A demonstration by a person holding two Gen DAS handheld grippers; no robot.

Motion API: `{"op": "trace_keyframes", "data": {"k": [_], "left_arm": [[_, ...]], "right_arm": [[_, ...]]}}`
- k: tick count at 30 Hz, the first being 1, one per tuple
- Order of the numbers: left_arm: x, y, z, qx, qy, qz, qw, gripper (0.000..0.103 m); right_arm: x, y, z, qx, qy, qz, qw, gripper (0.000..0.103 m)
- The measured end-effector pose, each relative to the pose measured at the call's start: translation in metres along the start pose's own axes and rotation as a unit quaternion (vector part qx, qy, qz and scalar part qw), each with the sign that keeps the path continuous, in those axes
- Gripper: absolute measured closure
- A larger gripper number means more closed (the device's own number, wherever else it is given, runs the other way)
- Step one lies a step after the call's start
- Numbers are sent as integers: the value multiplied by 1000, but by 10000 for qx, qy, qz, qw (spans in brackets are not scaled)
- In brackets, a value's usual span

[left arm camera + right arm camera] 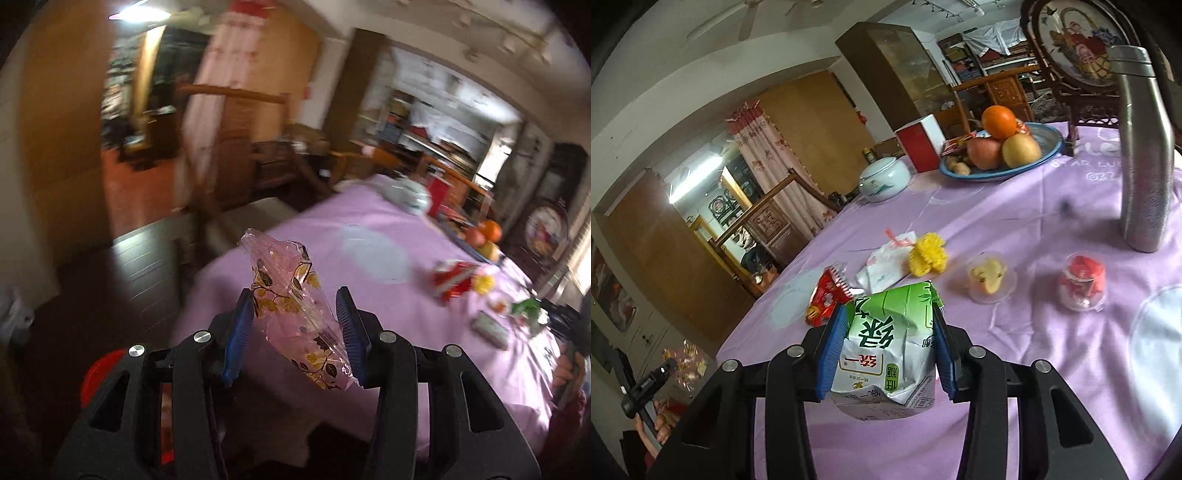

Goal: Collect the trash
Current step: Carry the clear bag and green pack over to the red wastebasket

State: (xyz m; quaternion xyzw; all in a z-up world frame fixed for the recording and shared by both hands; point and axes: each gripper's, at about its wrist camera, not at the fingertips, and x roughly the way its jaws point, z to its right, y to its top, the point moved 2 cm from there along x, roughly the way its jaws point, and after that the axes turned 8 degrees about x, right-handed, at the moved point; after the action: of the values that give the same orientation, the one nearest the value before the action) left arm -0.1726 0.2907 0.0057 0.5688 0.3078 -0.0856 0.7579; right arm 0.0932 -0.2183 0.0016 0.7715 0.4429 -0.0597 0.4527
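My left gripper [295, 301] has its jaws wide apart, with a clear plastic wrapper with gold leaf print [291, 295] between them; the wrapper touches the right pad and stands clear of the left one, over the edge of the purple-clothed table [369, 295]. My right gripper [890, 317] is shut on a crumpled green and white drink carton [890, 350], held above the table [1015, 350]. On the cloth lie a red snack wrapper [825, 297], a white wrapper [886, 264], a yellow paper piece [927, 254] and two small clear cups [991, 280] [1082, 286].
A blue plate of fruit [1001, 147], a red box [918, 146], a white lidded jar [884, 179] and a steel bottle [1143, 155] stand at the back of the table. A red object [99, 373] shows below left of my left gripper. Wooden furniture surrounds the table.
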Motion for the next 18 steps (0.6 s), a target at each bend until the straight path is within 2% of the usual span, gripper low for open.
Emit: {"op": "trace_keyframes", "data": {"k": [5,8,15,18], "left_arm": [[-6,-34,-67,-514,444,-293,9973,57],[-2,-54,-96,-661,623,-494,9946,57],[14,-92,-134,-845,848,-809,9895,54],[23,-109,-153,-1006,911,-999,9857,47]], "right_arm": [[8,-13,-37,-130,347,-52,9993,59],[26,-24,-72,-250,606,-291,9974,59],[61,-52,-156,-691,1094,-819,9882,59],[73,-66,-192,-883,1289,-1027,9824,59]]}}
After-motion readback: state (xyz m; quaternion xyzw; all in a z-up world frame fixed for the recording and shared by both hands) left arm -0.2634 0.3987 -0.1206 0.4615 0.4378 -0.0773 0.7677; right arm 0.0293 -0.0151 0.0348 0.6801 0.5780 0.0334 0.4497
